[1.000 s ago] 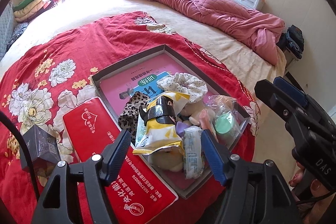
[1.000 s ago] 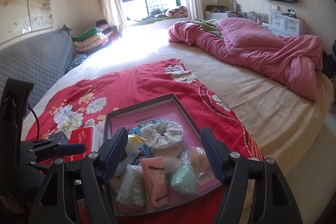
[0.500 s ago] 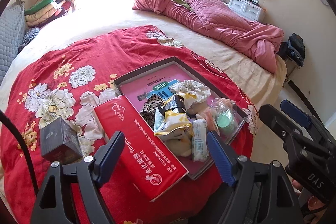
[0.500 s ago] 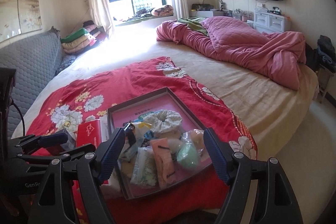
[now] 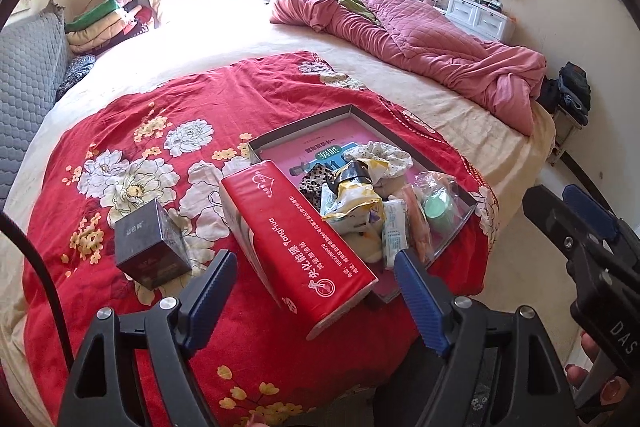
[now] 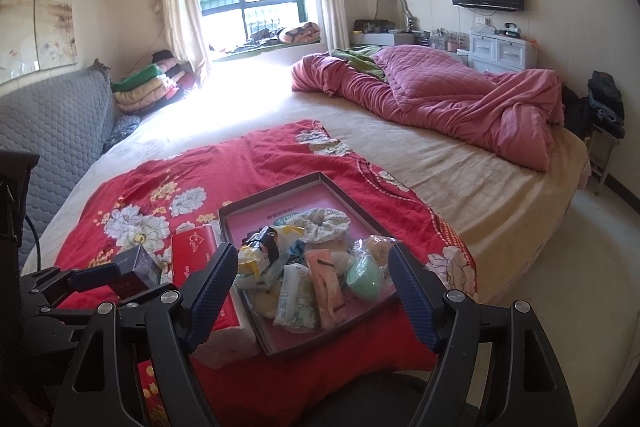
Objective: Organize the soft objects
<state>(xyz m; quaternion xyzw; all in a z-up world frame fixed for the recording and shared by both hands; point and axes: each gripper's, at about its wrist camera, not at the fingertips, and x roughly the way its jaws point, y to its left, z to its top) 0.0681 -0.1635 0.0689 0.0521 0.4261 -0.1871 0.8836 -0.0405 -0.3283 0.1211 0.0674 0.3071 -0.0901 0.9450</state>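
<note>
A shallow dark tray (image 5: 362, 115) with a pink floor sits on the red floral blanket (image 5: 168, 115) near the bed's front edge. It holds several soft items: a floral scrunchie (image 5: 386, 153), a leopard scrunchie (image 5: 312, 183), a yellow packet (image 5: 354, 197), a tissue pack (image 5: 394, 233) and a bagged green sponge (image 5: 436, 205). A red tissue pack (image 5: 300, 239) lies left of the tray. My left gripper (image 5: 316, 291) is open and empty, held back above the red pack. My right gripper (image 6: 310, 287) is open and empty, held before the tray (image 6: 340, 189).
A dark cube box (image 5: 150, 243) stands on the blanket at the left. A pink quilt (image 5: 432, 59) is bunched at the far right of the bed. A grey sofa (image 6: 48, 123) runs along the left. The floor (image 6: 580, 247) lies to the right.
Both grippers have pulled back and risen away from the tray, so more of the bed and room shows. The left view has swung left, over the red pack. Jaws stay open.
</note>
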